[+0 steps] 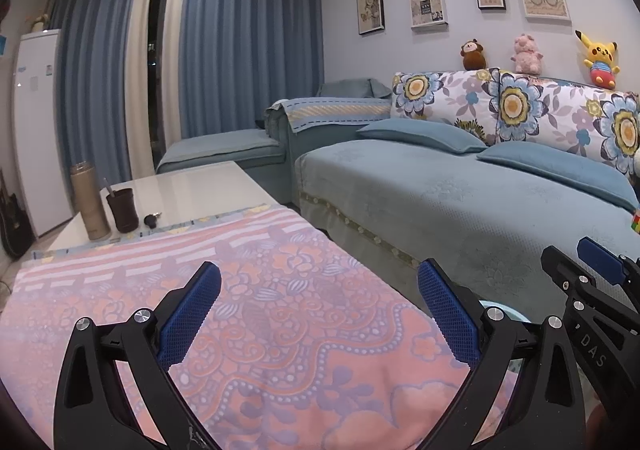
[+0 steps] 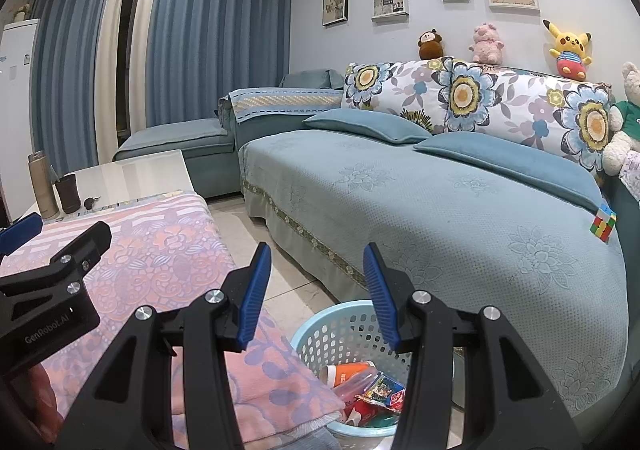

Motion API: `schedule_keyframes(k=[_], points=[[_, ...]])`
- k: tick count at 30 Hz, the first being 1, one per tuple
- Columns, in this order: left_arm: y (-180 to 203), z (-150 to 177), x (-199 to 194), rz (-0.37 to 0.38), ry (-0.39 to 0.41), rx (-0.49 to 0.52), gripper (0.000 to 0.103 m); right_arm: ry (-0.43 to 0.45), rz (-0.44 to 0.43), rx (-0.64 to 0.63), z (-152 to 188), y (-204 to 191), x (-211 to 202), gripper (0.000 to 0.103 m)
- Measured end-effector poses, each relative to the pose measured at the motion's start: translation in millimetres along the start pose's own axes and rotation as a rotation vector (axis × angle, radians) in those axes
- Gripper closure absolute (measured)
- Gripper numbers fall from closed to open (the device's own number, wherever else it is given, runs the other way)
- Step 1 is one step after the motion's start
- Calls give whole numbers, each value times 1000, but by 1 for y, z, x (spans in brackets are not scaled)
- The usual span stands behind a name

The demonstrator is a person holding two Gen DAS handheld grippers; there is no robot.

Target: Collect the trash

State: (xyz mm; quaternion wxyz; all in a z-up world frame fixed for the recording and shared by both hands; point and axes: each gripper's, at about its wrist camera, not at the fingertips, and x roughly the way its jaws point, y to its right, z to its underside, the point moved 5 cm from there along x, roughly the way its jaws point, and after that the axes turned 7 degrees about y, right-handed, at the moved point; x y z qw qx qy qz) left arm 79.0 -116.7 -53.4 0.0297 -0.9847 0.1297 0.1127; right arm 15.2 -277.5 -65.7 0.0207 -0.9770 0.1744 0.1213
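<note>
A light blue perforated basket (image 2: 344, 326) stands on the floor between the table and the sofa. It holds trash (image 2: 372, 394): colourful wrappers, a red pack and an orange-capped cup. My right gripper (image 2: 316, 286) is open and empty, above the basket's rim. My left gripper (image 1: 320, 314) is open and empty, above the pink flowered cloth (image 1: 280, 330) on the table. The right gripper also shows at the right edge of the left wrist view (image 1: 592, 270); the left gripper shows at the left of the right wrist view (image 2: 52, 250). A sliver of the basket's rim (image 1: 500, 308) shows in the left wrist view.
A tan flask (image 1: 90, 201), a dark cup (image 1: 122, 209) and keys (image 1: 152, 218) stand on the white table top (image 1: 192, 185). A blue sofa (image 2: 440, 209) with cushions lies to the right, a colour cube (image 2: 604, 225) on it. Tiled floor (image 2: 248, 226) runs between them.
</note>
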Motion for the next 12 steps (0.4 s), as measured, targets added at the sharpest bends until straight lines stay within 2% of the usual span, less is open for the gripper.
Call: schedule_keyframes(k=[4,8,12], points=[[0,-2,-1,-20,29,22,7,1,0,-1,0,0,0,59],[-2,1,6,-11,-19,-8,7,-2,-1,0,0,0,0,59],[-7,2,7,-18,-23,-29,7,-4,-2,0,1,0,0,59]])
